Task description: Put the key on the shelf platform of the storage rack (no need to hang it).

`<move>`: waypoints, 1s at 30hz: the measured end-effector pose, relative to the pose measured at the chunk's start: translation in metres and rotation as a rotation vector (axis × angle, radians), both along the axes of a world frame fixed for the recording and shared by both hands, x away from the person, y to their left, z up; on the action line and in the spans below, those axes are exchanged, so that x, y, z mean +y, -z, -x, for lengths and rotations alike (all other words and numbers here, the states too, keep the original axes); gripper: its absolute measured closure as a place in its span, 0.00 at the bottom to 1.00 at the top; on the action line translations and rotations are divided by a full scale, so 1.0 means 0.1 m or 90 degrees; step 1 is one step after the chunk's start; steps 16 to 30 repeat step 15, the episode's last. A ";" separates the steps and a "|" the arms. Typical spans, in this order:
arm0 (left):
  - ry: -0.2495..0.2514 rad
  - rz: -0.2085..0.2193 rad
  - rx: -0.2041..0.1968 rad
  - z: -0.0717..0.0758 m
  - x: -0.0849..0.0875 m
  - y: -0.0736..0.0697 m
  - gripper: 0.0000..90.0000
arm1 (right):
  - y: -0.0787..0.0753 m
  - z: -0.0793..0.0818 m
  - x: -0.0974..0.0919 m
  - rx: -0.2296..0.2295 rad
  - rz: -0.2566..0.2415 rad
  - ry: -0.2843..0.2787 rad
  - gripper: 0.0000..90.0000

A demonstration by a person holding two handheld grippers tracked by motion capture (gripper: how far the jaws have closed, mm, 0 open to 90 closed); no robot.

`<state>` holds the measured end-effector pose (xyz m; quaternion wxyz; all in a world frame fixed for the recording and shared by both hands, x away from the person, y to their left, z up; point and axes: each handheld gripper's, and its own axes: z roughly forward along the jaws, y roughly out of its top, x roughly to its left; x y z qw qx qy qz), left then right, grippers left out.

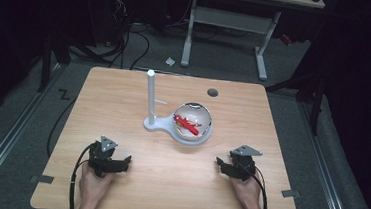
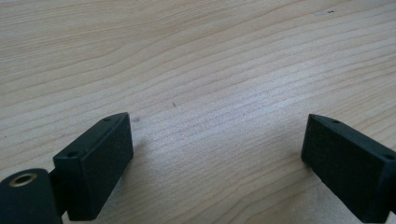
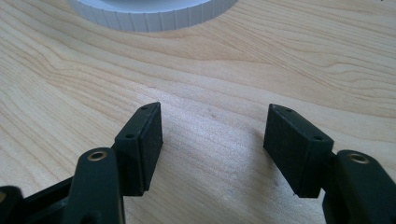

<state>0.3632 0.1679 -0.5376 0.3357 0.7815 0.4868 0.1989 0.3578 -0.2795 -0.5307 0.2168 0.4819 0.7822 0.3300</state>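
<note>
A white stand (image 1: 149,101) with a tall upright post rises near the table's middle. Its round base holds a clear bowl (image 1: 192,121) with red pieces (image 1: 187,124) inside. My left gripper (image 1: 127,161) rests on the wood at the front left, held by a hand, its jaws pointing right. In the left gripper view that gripper (image 2: 217,140) is wide open over bare wood. My right gripper (image 1: 219,164) sits at the front right, jaws pointing left. In the right gripper view it (image 3: 212,135) is open with nothing between the pads, and the stand's ribbed white base (image 3: 154,14) lies just ahead.
The wooden table (image 1: 124,89) has a dark round grommet (image 1: 212,92) at the back right and grey tape marks (image 1: 42,179) at both front corners. Cables trail from the grippers toward the front edge. A white-legged desk (image 1: 262,50) stands on the floor beyond.
</note>
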 end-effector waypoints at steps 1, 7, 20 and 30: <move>0.000 0.000 0.000 0.00 0.00 0.00 0.10 | 0.00 0.00 0.00 -0.001 0.001 0.000 0.41; -0.001 0.000 0.000 0.00 0.00 0.00 0.10 | 0.00 0.01 0.01 -0.004 0.004 0.001 0.41; -0.002 0.000 -0.001 0.00 0.00 0.00 0.11 | 0.00 0.00 0.00 0.002 0.000 0.007 0.39; -0.002 0.000 -0.001 0.00 0.00 0.00 0.11 | 0.00 0.00 0.00 0.002 0.000 0.007 0.39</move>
